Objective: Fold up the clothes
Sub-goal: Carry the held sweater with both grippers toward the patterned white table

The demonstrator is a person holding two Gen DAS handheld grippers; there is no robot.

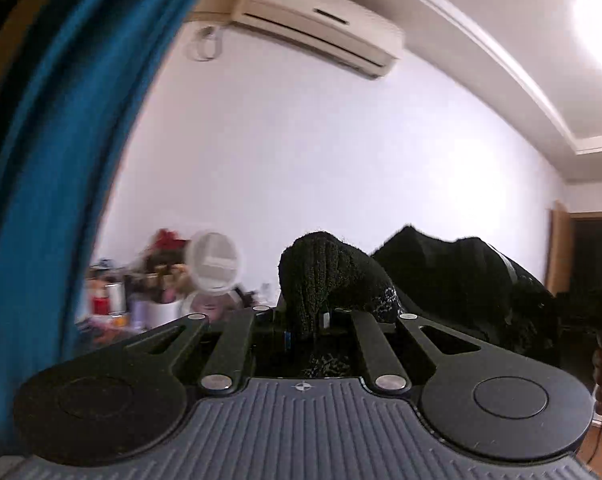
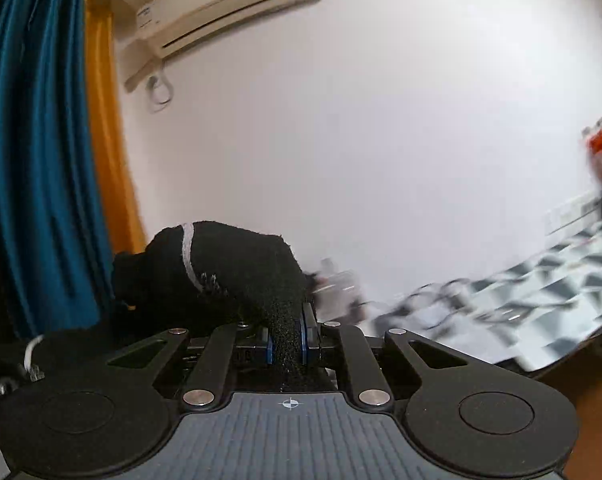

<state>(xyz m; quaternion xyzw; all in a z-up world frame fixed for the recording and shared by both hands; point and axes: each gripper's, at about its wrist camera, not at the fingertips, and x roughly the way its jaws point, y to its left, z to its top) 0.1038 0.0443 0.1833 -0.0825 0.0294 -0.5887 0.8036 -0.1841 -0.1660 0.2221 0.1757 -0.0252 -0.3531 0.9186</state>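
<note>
A black knitted garment (image 1: 441, 276) with a pale patterned band is lifted high in front of a white wall. My left gripper (image 1: 306, 322) is shut on one bunched edge of the garment, which humps up above the jaws and stretches off to the right. My right gripper (image 2: 288, 338) is shut on another edge of the same black garment (image 2: 221, 276), pinched between its blue pads (image 2: 307, 336); a grey stripe runs across the cloth, which trails to the left. Both grippers point level.
A cluttered shelf with a round white mirror (image 1: 217, 260) and bottles sits low left of the left gripper. A blue curtain (image 2: 41, 140) and an orange curtain (image 2: 109, 148) hang at left. A surface with a black-and-white checked cover (image 2: 541, 296) lies at right. An air conditioner (image 2: 229, 4) hangs on the wall.
</note>
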